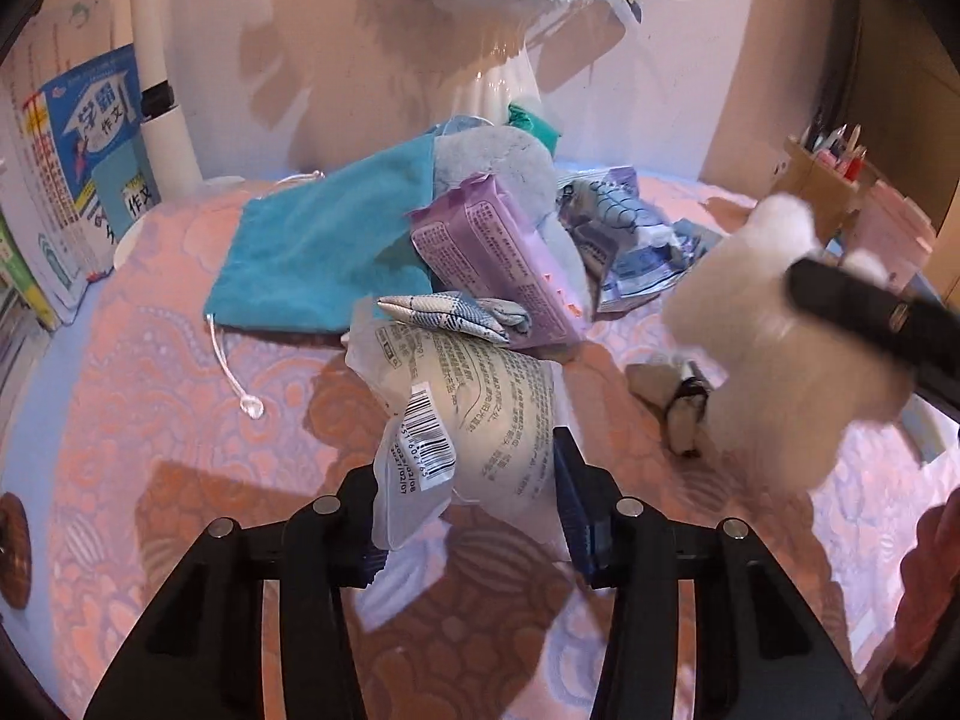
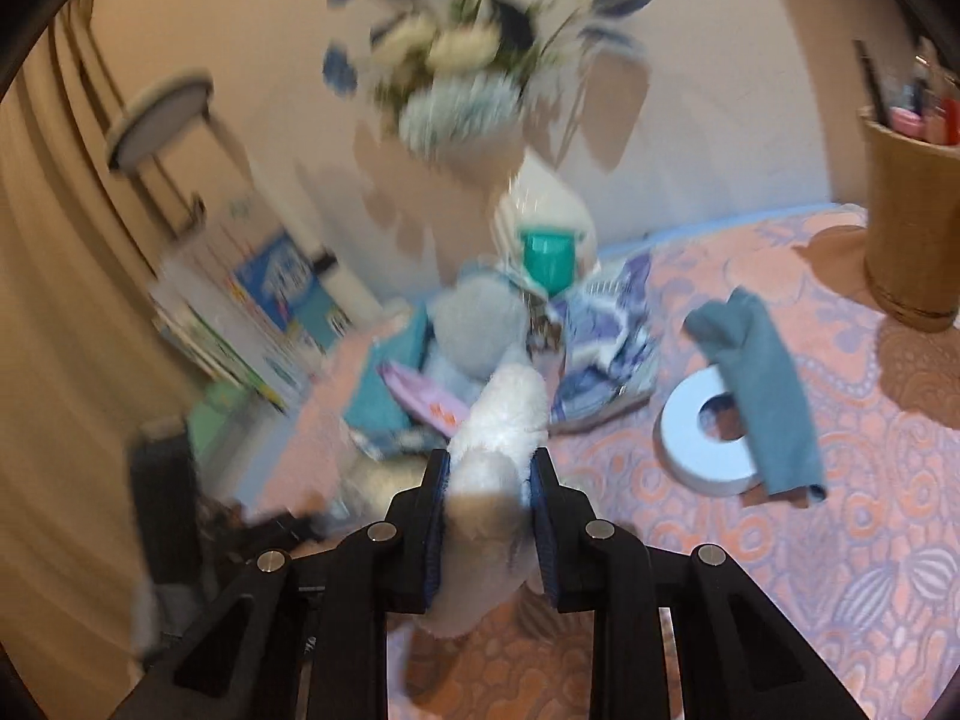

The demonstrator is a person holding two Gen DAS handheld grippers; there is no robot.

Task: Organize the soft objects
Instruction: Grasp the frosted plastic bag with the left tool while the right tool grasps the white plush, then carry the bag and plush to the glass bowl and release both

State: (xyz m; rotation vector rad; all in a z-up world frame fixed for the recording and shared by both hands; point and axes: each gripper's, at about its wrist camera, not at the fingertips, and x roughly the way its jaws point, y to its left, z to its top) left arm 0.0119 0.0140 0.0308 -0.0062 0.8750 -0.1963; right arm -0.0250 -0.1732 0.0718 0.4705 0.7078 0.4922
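Observation:
My left gripper [image 1: 465,483] is shut on a clear plastic packet [image 1: 480,396] with white filling and a barcode label, and holds it above the pink patterned tablecloth [image 1: 180,420]. My right gripper [image 2: 489,480] is shut on a fluffy white plush toy [image 2: 504,420]; in the left wrist view this plush toy [image 1: 768,330] hangs at the right, under the black right gripper. Behind lies a pile: a teal drawstring bag [image 1: 312,240], a purple tissue packet [image 1: 498,258], a grey plush [image 1: 498,162], a small plaid pillow [image 1: 456,312] and a blue patterned packet [image 1: 630,228].
A white vase [image 1: 504,72] of flowers stands against the wall behind the pile. Books [image 1: 90,138] lean at the left, and a pen holder [image 2: 912,228] stands at the right. A blue-grey cloth [image 2: 762,384] drapes over a white ring [image 2: 690,444]. A small black-and-white item [image 1: 684,402] lies under the plush.

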